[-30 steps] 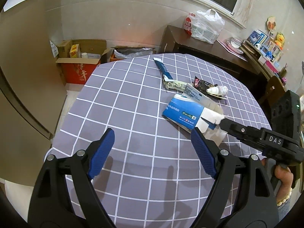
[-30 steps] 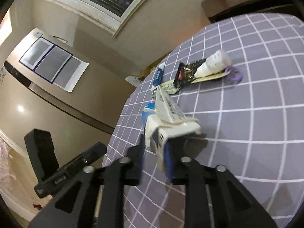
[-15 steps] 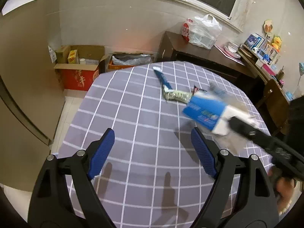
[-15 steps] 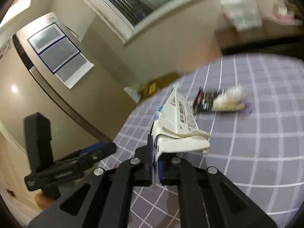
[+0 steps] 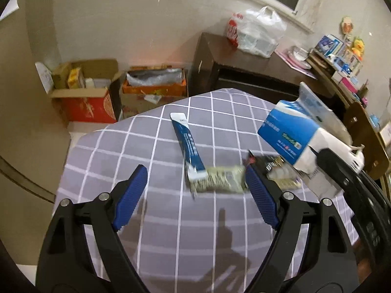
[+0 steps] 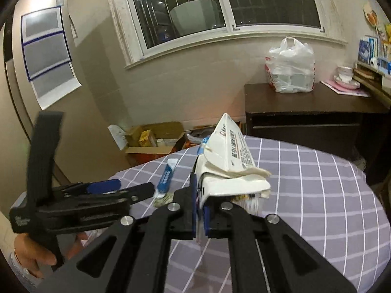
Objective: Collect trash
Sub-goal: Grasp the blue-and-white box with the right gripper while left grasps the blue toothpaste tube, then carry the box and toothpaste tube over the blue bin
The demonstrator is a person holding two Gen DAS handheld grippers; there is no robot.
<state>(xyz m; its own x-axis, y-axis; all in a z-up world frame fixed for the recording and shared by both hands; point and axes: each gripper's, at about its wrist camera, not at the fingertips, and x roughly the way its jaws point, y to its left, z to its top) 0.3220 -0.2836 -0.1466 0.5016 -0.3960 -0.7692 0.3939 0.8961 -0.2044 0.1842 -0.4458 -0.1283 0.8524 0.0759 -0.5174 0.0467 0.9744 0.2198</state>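
Trash item in hand: one crumpled blue-and-white cardboard carton (image 6: 232, 168), pinched at its lower edge between the pressed-together jaws of the right gripper (image 6: 200, 216) and held above the round table with the grey white-checked cloth (image 6: 317, 183).

Left wrist view only:
- blue face of the carton (image 5: 288, 134), hanging over the table's right side, clear of the cloth;
- one dark foil wrapper (image 5: 262, 161) and one small white bottle (image 5: 281, 171), both blurred, lying beneath the carton;
- one orange tray-like box (image 5: 154, 83) on the floor.

Right wrist view only:
- white printed flap of the carton, standing upward;
- one person's hand (image 6: 31, 251) gripping the left tool's handle;
- one window (image 6: 220, 7).

Both views:
- one blue sachet strip (image 5: 188, 146), lying on the cloth;
- one pale green packet (image 5: 217, 178), touching the strip's near end;
- one open cardboard box (image 5: 83, 83) on the floor;
- one white plastic bag (image 5: 259, 34) on one dark wooden cabinet (image 5: 256, 66).

Left gripper (image 5: 195, 195): jaws spread wide, nothing between them, above the cloth just short of the packet.
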